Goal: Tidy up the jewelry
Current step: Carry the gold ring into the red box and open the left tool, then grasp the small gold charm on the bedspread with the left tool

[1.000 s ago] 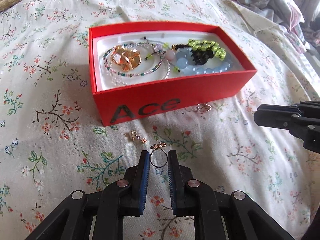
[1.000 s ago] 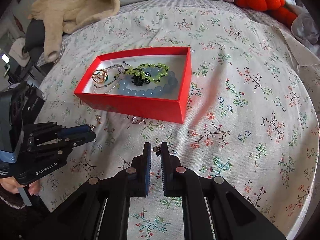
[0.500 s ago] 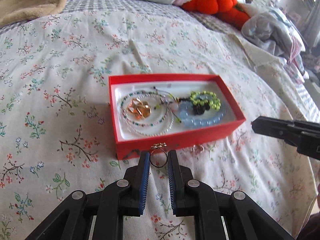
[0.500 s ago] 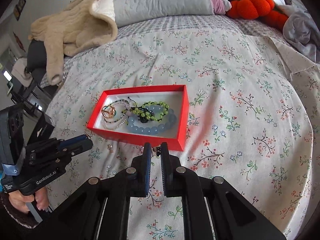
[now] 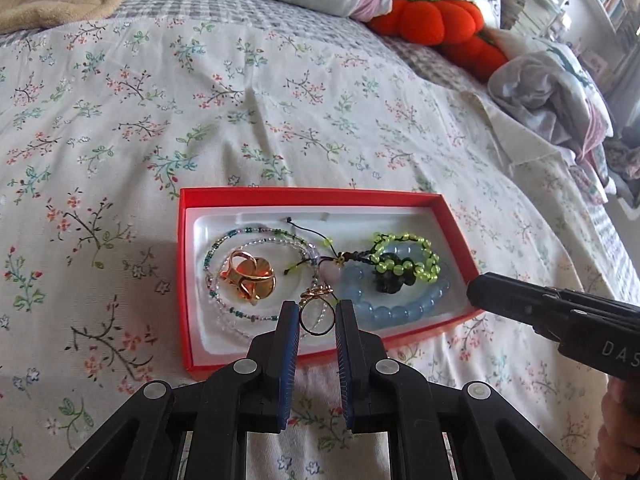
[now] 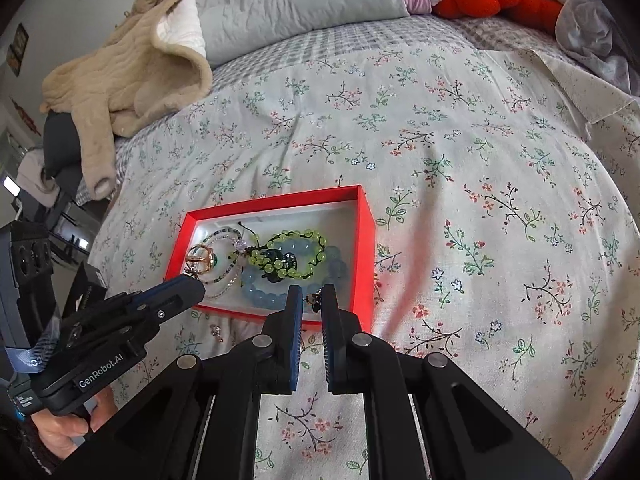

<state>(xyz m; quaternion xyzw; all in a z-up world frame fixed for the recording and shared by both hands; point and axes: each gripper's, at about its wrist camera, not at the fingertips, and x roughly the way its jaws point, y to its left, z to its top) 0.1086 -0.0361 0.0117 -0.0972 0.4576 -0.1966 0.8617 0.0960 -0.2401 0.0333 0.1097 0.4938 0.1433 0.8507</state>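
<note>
A red box (image 5: 256, 196) with a white liner lies on the floral bedspread. It holds a gold ring (image 5: 249, 275), a thin beaded necklace (image 5: 224, 240), a green bead bracelet (image 5: 404, 262) and a blue bead bracelet (image 5: 404, 312). My left gripper (image 5: 317, 312) is shut on a thin ring (image 5: 317, 316) with a gold top, above the box's near side. My right gripper (image 6: 307, 298) is shut on a small dark earring (image 6: 313, 298) over the box (image 6: 366, 240), by its right wall. The left gripper (image 6: 188, 286) also shows in the right wrist view.
A small ring (image 6: 216, 330) lies on the bedspread just in front of the box. A beige blanket (image 6: 132, 64), a grey pillow (image 6: 296, 0), orange plush pumpkins (image 5: 436, 20) and crumpled clothes (image 5: 552, 92) lie at the bed's far side.
Both grippers have risen and moved forward over the box, each still holding its piece. The box now sits directly under the fingertips.
</note>
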